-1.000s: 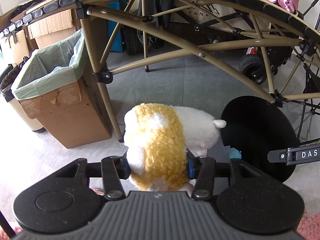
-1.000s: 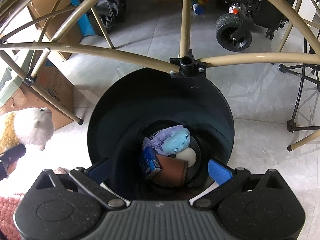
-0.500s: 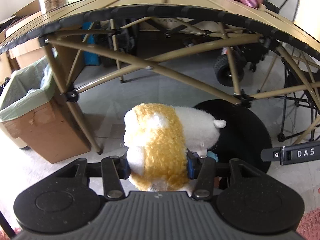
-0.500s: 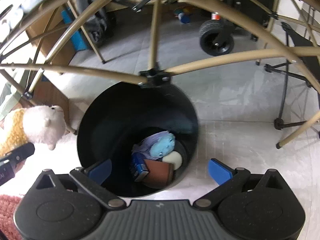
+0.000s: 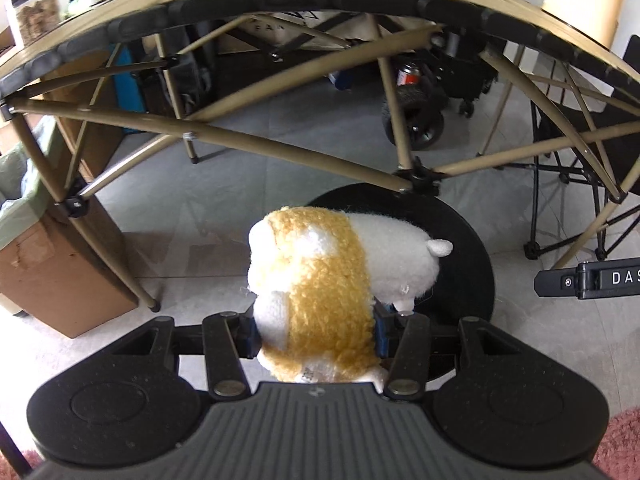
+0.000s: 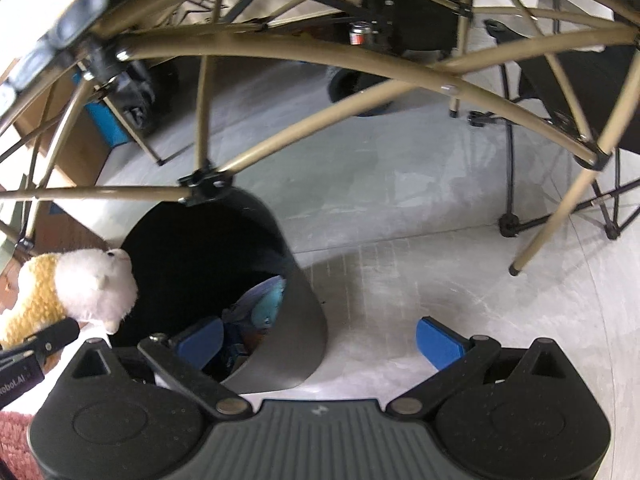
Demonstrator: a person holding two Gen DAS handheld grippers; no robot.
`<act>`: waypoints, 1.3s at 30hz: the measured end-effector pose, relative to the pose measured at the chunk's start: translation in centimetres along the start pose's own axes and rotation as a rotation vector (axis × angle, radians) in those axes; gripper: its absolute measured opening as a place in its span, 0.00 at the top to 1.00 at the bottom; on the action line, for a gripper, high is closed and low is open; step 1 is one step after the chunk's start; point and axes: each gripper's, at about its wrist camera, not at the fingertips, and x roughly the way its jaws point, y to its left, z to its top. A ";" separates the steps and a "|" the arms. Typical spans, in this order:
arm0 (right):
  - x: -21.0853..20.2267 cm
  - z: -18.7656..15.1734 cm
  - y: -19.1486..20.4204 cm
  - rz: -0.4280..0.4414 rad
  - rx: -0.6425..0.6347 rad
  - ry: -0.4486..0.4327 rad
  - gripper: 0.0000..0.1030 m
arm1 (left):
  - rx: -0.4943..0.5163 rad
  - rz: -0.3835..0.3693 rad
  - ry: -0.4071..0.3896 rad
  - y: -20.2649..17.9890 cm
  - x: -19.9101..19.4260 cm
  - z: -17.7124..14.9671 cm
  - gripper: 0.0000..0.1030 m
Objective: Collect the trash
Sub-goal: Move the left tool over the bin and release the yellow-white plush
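My left gripper [image 5: 314,334] is shut on a yellow and white plush toy [image 5: 332,276], squeezing its body between the blue pads. The toy hangs at the near rim of the round black bin [image 5: 460,240] on the floor. In the right wrist view the same plush toy [image 6: 76,292] sits at the left edge of the black bin [image 6: 292,320], which holds a blue soft item [image 6: 268,304] and other trash. My right gripper [image 6: 320,340] is open and holds nothing; its left pad is over the bin's mouth, its right pad over bare floor.
A folding table's tan legs and crossbars [image 5: 280,152] arch over the bin. A cardboard box lined with a green bag [image 5: 48,264] stands at the left. Black chair legs [image 6: 560,216] and a wheeled cart [image 5: 416,128] stand beyond. Pink rug [image 5: 616,440] lies at the near corners.
Both grippers have swung to the right. The plush toy came from beside the cardboard box to the bin's rim. The bin slid from the middle to the left in the right wrist view.
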 end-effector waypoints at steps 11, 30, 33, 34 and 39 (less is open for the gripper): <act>0.0 0.0 -3.3 -0.035 0.082 -0.013 0.00 | 0.005 -0.048 0.086 -3.6 2.7 0.8 0.52; 1.1 0.1 -5.0 -0.086 0.140 -0.006 0.00 | -0.102 -0.042 0.278 -5.8 9.3 2.7 0.52; 1.4 0.1 -5.2 -0.097 0.146 0.000 0.00 | -0.119 -0.028 0.310 -5.8 10.3 2.7 0.52; 1.5 0.1 -5.2 -0.100 0.147 0.002 0.00 | -0.123 -0.020 0.319 -5.8 10.6 2.7 0.52; 1.9 0.2 -5.3 -0.109 0.149 0.008 0.00 | -0.133 -0.001 0.365 -5.6 11.6 2.5 0.51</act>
